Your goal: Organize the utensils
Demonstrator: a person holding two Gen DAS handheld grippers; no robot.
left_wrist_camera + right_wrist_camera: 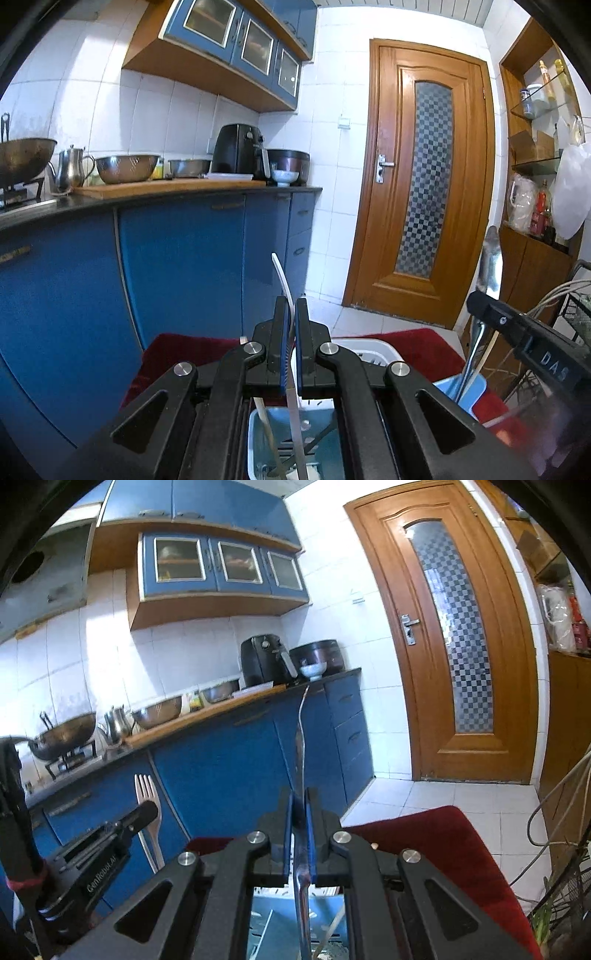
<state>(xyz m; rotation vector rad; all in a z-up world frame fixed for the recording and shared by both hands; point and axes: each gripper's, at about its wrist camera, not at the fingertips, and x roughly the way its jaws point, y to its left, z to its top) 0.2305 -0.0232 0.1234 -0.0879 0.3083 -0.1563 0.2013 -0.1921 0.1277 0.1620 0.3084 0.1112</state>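
The left tool (pixel 292 317) is closed on a white fork (pixel 149 805), which stands upright between its pads with the prongs up. The right tool (pixel 300 808) is closed on a metal utensil (pixel 302 738) that points up and forward; whether it is a spoon or a fork I cannot tell. Both are held above a light blue tray (pixel 255 435) with other utensils inside, on a red cloth (pixel 454 845).
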